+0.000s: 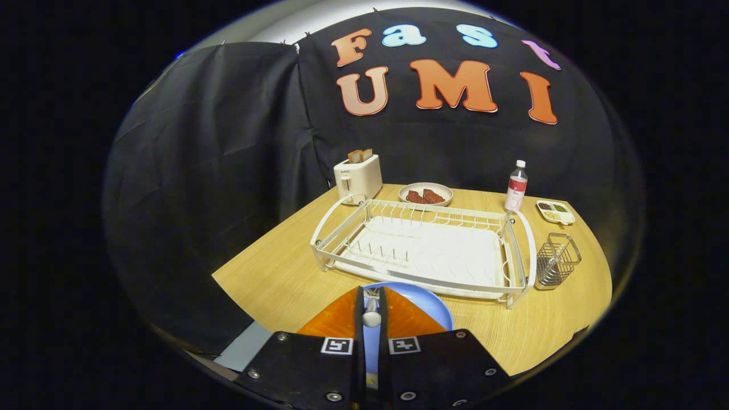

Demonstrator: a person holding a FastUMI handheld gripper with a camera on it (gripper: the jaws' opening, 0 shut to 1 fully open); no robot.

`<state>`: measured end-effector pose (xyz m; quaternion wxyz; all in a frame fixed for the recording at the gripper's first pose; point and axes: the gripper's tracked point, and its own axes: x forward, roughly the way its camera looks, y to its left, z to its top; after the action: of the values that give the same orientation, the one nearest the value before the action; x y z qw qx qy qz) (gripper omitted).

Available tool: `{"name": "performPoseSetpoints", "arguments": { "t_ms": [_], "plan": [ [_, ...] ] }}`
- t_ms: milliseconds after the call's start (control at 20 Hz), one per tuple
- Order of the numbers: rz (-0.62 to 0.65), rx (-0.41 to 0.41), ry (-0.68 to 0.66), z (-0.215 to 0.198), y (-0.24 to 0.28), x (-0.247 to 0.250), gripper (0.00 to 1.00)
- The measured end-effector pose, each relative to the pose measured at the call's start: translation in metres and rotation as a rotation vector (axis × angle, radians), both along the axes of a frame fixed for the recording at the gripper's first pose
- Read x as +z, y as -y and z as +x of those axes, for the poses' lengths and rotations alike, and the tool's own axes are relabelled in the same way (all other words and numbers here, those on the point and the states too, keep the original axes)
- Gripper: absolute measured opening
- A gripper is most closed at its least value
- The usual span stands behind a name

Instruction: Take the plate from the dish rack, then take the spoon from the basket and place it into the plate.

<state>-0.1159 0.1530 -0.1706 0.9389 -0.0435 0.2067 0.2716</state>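
My gripper hangs over the near edge of the wooden table; my two fingers stand almost together and pinch the handle of the spoon between them. The spoon's far end reaches over the blue plate, which lies flat on the table directly beneath and just ahead of my fingers. Beyond the plate sits the white dish rack, its prongs bare. To the rack's right, touching or just beside it, stands the wire basket. Farther back: a toaster with bread in its slots, a dish of dark food, a bottle and a small compartment tray.
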Motion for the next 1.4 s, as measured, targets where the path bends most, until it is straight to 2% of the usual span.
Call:
{"name": "performPoseSetpoints", "arguments": {
  "t_ms": [300,450,750,800,850,900,950,1000,1050,1150,1400],
  "plan": [
    [-0.04,0.008,-0.03,0.011,0.004,-0.022,0.09],
    [-0.023,0.001,-0.067,0.012,0.006,-0.029,0.16],
    [-0.023,-0.069,-0.079,0.025,0.023,-0.027,0.29],
    [-0.019,-0.084,-0.076,0.029,0.026,-0.023,0.35],
    [-0.014,-0.103,-0.069,0.034,0.031,-0.018,0.47],
    [-0.009,-0.124,-0.063,0.037,0.036,-0.012,0.52],
    [-0.007,-0.147,-0.058,0.042,0.042,-0.007,0.67],
    [-0.001,-0.164,-0.055,0.047,0.046,-0.002,0.75],
    [0.001,-0.188,-0.046,0.053,0.052,0.004,0.86],
    [-0.01,-0.24,-0.023,0.065,0.066,0.016,0.98],
    [-0.015,-0.345,0.042,0.094,0.095,0.052,0.98]
  ]
}}
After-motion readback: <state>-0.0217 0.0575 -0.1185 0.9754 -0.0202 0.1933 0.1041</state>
